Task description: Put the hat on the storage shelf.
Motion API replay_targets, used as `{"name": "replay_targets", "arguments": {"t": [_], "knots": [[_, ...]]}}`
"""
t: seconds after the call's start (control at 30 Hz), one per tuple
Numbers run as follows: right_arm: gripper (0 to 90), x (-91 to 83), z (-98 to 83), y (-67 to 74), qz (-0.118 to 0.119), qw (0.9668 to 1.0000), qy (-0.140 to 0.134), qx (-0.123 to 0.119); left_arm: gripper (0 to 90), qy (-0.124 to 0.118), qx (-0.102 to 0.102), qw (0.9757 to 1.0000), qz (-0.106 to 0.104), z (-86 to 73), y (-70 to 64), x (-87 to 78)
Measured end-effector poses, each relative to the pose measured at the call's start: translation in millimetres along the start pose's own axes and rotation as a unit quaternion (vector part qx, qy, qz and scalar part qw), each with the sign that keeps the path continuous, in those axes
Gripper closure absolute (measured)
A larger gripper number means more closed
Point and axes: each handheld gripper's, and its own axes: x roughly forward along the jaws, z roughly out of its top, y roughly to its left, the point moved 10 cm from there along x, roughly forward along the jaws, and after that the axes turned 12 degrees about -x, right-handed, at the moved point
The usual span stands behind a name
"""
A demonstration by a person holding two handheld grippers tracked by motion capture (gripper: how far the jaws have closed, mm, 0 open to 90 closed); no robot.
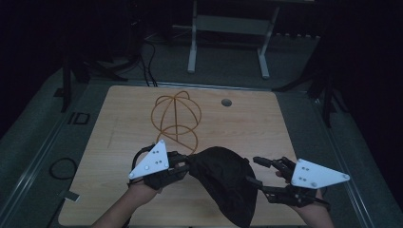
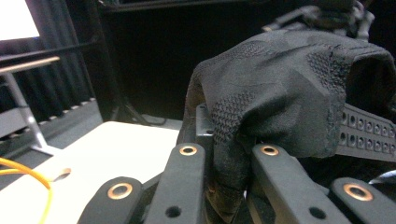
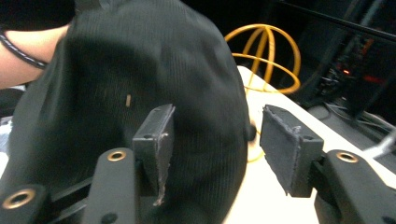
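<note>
Two grippers and one black cap [image 1: 223,183] occupy the near edge of the wooden table [image 1: 256,123]. The left gripper [image 1: 186,165] is clamped on the cap's fabric at its left side; the right gripper [image 1: 255,172] stands with jaws apart at the cap's right side. The cap hangs crumpled, textured weave visible. Farther back sits one orange wire frame [image 1: 175,118], dome-shaped, then one small grey disc [image 1: 226,102].

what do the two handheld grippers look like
Both are black linkage frames with brass-ringed pivots. The left gripper and right gripper each carry a pale three-cornered plate with small dots. The right gripper's pads are flat, dark and scuffed. Forearms are bare.
</note>
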Motion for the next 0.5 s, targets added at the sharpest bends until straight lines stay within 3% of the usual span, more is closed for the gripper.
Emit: {"name": "replay_targets", "arguments": {"t": [0.13,0.17,0.3,0.33,0.4,0.5], "knots": [[44.9,9.3,5.8,4.3,0.023,0.9995,-0.002,-0.02,87.3,-0.002,-0.01,0.9999,-0.008,0.0,0.4,0.7],[51.8,12.6,8.8,8.0,0.034,0.999,-0.008,-0.027,87.3,-0.003,-0.011,0.9999,-0.006,0.8,1.5,0.4],[70.1,16.5,9.7,13.1,0.041,0.9984,-0.005,-0.039,87.2,-0.004,-0.013,0.9999,-0.004,2.2,2.0,0.9],[79.6,17.8,8.6,14.7,0.043,0.9982,0.001,-0.041,87.3,-0.004,-0.013,0.9999,-0.004,2.4,1.9,1.4],[85.8,19.8,6.7,16.5,0.042,0.9981,0.01,-0.045,87.2,-0.001,-0.014,0.9999,0.002,2.4,3.2,2.5],[87.3,20.3,7.0,17.3,0.039,0.9983,0.012,-0.04,87.0,0.007,-0.019,0.9997,0.012,-0.1,8.6,3.8]]}}
